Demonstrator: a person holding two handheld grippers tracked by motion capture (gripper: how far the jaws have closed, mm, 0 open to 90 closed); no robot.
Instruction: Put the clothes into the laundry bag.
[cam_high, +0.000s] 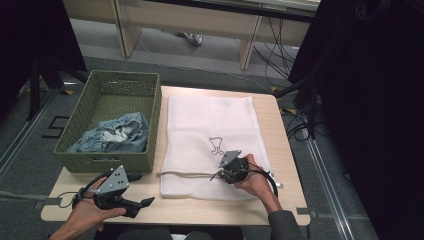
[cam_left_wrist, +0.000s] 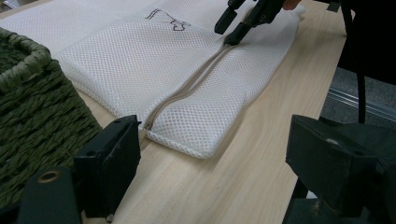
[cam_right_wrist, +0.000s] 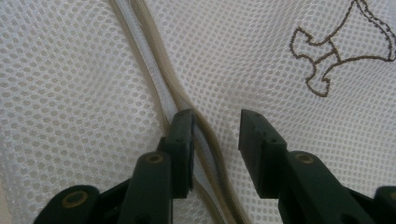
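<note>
A white mesh laundry bag (cam_high: 210, 130) lies flat on the wooden table (cam_high: 282, 150), with a beige zipper (cam_high: 185, 174) running along its near edge. My right gripper (cam_high: 220, 175) is lowered onto the bag at the zipper (cam_right_wrist: 154, 60). Its jaws stand a little apart and the zipper line passes just inside the left fingertip (cam_right_wrist: 183, 126); the pads press on nothing. From the left gripper view, that right gripper (cam_left_wrist: 229, 30) touches the zipper (cam_left_wrist: 187, 88) at its far end. My left gripper (cam_high: 147, 201) rests near the table's front left, open and holding nothing.
A green woven basket (cam_high: 155, 110) holding crumpled jeans (cam_high: 112, 132) stands left of the bag, close beside my left gripper (cam_left_wrist: 212, 130). A small brown embroidered figure (cam_high: 216, 145) marks the bag's middle. Bare table (cam_left_wrist: 261, 116) runs along the front and right edges.
</note>
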